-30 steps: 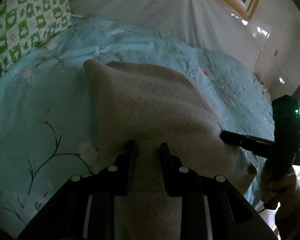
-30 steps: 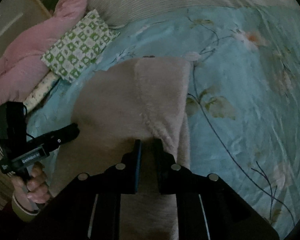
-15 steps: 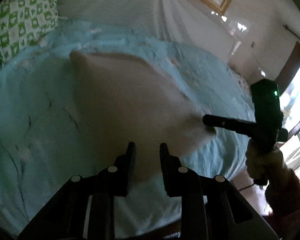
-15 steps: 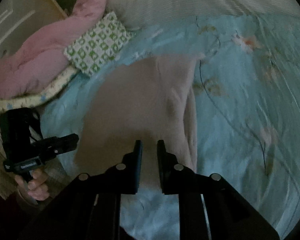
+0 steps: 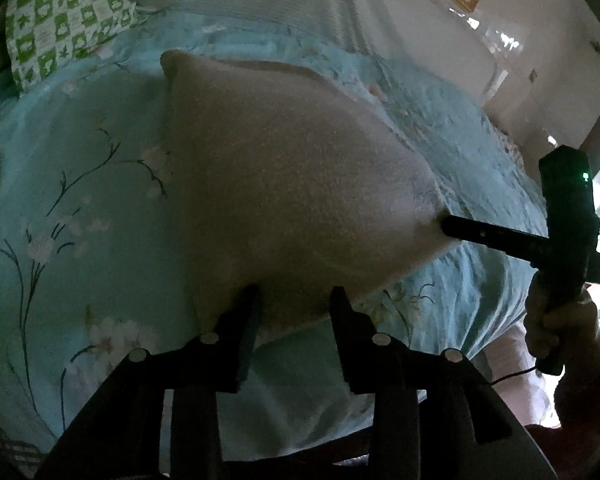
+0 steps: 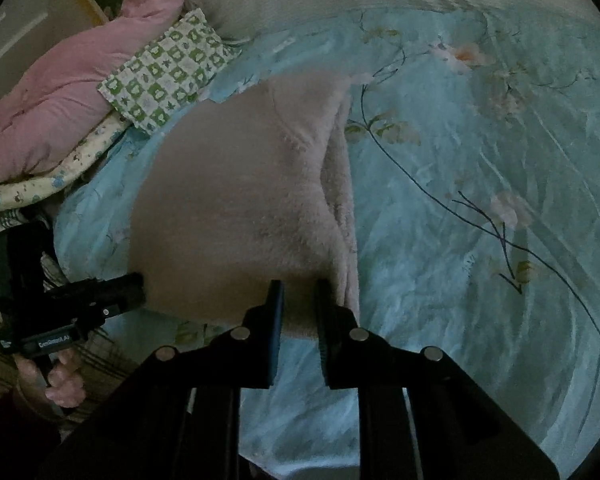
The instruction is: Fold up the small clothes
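A beige fleece garment (image 5: 284, 184) lies stretched over the light blue floral bedspread (image 5: 80, 208). My left gripper (image 5: 294, 300) is shut on the garment's near edge. My right gripper (image 6: 299, 292) is shut on the garment (image 6: 240, 200) at its near corner, beside a doubled-over edge on the right. Each gripper shows in the other's view: the right one (image 5: 446, 222) at the garment's right corner, the left one (image 6: 140, 284) at its left corner. The near edge hangs lifted between the two grippers.
A green and white checked pillow (image 5: 68, 16) lies at the back left of the bed, with a pink quilt (image 6: 60, 92) beside it. A white striped sheet (image 5: 280, 0) covers the head end. The bed's front edge is close below the grippers.
Both grippers have pulled back towards the bed's front edge and lifted, dragging the garment nearer and stretching it taut. More bedspread now shows below the garment's near edge.
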### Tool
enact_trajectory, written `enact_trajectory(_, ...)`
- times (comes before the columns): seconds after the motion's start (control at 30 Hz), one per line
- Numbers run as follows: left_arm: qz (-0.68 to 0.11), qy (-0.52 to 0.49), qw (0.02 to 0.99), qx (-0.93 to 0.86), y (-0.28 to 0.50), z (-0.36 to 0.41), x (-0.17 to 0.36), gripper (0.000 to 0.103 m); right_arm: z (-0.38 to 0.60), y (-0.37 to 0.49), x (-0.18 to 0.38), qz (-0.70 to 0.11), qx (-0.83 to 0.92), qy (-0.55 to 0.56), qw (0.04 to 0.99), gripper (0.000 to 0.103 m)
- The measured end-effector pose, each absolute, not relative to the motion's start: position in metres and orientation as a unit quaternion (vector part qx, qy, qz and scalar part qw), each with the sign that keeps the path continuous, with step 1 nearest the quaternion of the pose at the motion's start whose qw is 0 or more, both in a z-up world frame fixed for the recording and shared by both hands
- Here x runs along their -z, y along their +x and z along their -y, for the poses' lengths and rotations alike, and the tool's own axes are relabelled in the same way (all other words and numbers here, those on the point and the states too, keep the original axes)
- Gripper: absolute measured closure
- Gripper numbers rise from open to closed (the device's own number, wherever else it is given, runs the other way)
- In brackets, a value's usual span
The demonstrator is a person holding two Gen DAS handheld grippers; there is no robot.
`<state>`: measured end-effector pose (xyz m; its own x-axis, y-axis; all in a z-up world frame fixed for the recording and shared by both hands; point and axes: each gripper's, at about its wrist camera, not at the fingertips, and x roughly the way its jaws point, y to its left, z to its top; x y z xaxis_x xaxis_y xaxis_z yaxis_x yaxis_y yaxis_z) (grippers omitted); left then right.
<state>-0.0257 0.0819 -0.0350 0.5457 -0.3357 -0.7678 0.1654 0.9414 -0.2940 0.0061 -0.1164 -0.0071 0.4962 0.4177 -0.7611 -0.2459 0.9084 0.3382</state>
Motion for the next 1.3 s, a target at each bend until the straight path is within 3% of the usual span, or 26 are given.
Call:
enact_trajectory(0.17, -0.447, -0.097, 0.879, 0.135, -0.032, -0.081, 0.031, 0.055, 0.113, -0.008, -0.002, -0.453, -0.195, 0.097, 0.864, 0.081)
enact_trajectory(0.27, -0.444, -0.102, 0.881, 0.129, -0.039, -0.084, 0.028, 0.054, 0.11, -0.018, -0.005, -0.447, -0.196, 0.098, 0.867, 0.065)
enact_trajectory(0.4, -0.438, -0.093, 0.887, 0.108, -0.05, -0.087, 0.024, 0.04, 0.101, -0.03, -0.006, -0.445, -0.197, 0.083, 0.869, 0.063)
enact_trajectory(0.7, -0.448, -0.087, 0.887, 0.072, -0.076, -0.093, 0.034, 0.038, 0.087, -0.058, -0.002, -0.447, -0.194, 0.055, 0.872, 0.056)
enact_trajectory(0.9, -0.442, -0.06, 0.893, 0.066, -0.098, -0.08, 0.033, 0.022, 0.081, -0.076, -0.002, -0.435, -0.194, 0.034, 0.879, 0.051)
enact_trajectory(1.13, -0.434, -0.033, 0.899, 0.041, -0.109, -0.074, 0.03, 0.021, 0.087, -0.093, 0.0, -0.43, -0.193, 0.052, 0.88, 0.025)
enact_trajectory(1.3, -0.441, -0.031, 0.896, 0.029, -0.1, -0.08, 0.028, 0.019, 0.085, -0.092, -0.006, -0.424, -0.185, 0.043, 0.886, 0.022)
